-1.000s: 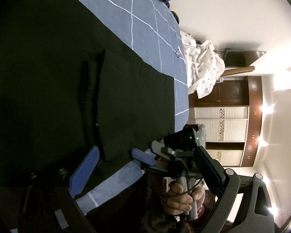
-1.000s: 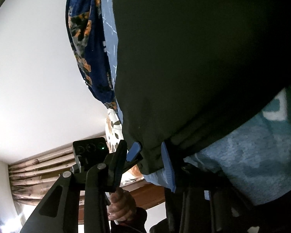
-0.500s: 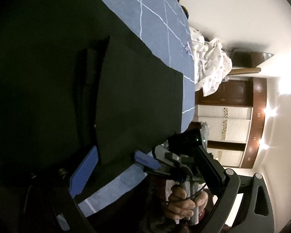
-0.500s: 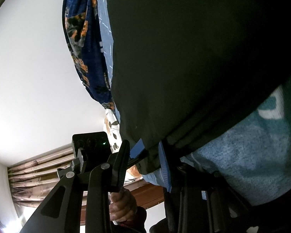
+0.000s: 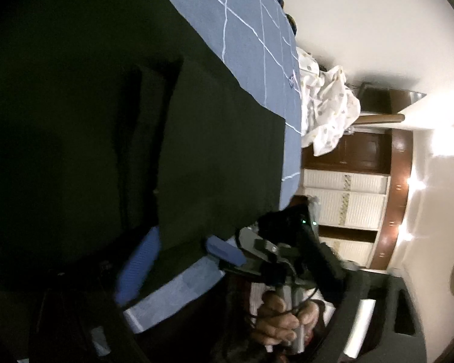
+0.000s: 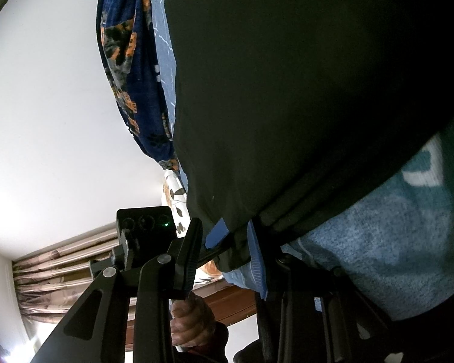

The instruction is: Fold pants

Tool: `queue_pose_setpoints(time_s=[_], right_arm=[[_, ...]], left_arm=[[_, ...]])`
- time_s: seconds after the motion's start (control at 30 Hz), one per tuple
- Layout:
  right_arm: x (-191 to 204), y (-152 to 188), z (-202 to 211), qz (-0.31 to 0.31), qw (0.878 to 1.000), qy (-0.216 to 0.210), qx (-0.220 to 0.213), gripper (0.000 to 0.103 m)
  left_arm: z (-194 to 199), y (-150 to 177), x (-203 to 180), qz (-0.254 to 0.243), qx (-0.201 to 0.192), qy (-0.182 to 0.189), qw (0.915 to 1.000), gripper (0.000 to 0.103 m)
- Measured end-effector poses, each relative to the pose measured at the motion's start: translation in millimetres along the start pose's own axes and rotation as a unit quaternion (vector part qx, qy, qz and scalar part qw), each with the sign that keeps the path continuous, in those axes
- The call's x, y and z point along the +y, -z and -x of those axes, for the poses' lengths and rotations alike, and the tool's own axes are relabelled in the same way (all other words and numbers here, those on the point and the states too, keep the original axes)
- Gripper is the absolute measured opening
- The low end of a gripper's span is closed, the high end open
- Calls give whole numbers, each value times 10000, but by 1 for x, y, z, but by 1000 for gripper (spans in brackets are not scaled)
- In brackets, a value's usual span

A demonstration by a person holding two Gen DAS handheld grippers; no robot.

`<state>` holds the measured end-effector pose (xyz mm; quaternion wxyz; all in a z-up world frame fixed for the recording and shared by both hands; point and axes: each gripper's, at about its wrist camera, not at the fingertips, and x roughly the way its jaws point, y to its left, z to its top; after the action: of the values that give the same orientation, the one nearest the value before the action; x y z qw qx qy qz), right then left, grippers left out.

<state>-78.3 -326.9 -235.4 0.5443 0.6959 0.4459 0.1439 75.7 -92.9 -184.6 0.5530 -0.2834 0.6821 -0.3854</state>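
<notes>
Black pants lie spread on a blue bedsheet with white grid lines. My left gripper straddles the pants' near edge. Its blue pads stand apart from the cloth and its jaws are closing. My right gripper is shut on a bunched edge of the pants, its blue pads pinching the fold. Each gripper also shows in the other's view: the right gripper held by a hand, and the left one's black camera box above a hand.
A dark blue patterned blanket hangs at the bed's far edge. A white spotted cloth lies heaped at the bed's end. Wooden wardrobe doors and curtains stand behind. Blue textured cloth shows beside the pants.
The left gripper's pads have drawn a little closer together around the pants' edge, and its view has shifted slightly over the cloth. The right gripper keeps its pinch.
</notes>
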Motion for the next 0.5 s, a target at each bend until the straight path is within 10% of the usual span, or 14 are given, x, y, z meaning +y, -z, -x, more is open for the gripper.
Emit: queue_pose_setpoints(time_s=[0.1, 0.5], right_arm=[[0, 0, 0, -4, 10000, -2, 0, 28], [0, 1, 1, -5, 10000, -4, -5, 27]], left_arm=[[-2, 2, 1, -27, 3, -172, 9998, 56], [-2, 3, 8, 211, 73, -178, 9996, 56]])
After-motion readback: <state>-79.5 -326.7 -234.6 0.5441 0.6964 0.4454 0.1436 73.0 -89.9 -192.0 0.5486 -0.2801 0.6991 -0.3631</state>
